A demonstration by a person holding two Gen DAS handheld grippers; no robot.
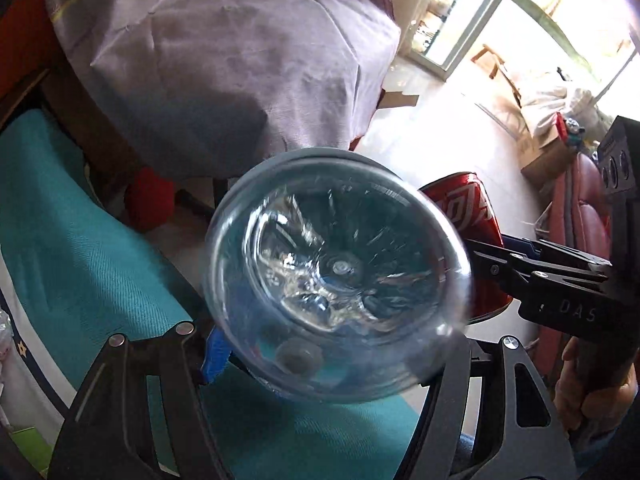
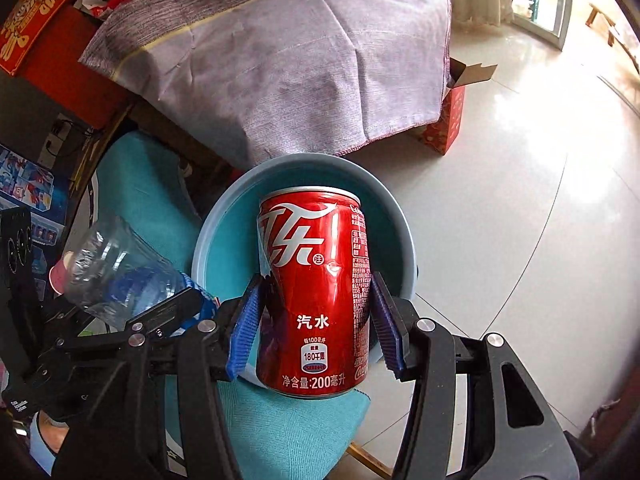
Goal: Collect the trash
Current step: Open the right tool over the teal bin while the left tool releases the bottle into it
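My left gripper [image 1: 334,356] is shut on a clear plastic bottle [image 1: 340,268], whose base faces the camera and fills the view. A blue pad [image 1: 216,354] presses its left side; the other pad is hidden behind it. My right gripper [image 2: 316,320] is shut on a dented red cola can [image 2: 316,288], both blue pads against its sides. Both items hang over a round blue-grey bin [image 2: 224,216] below. In the right wrist view, the bottle [image 2: 116,268] and left gripper [image 2: 168,312] are at the left. In the left wrist view, the can [image 1: 468,208] pokes out at the right.
The bin stands on a teal seat cushion [image 1: 80,240]. Behind it is a table draped in purple cloth [image 2: 280,60]. A red carton [image 2: 446,120] sits on the white tiled floor [image 2: 520,200] to the right. A hand [image 1: 592,392] holds the right gripper's handle.
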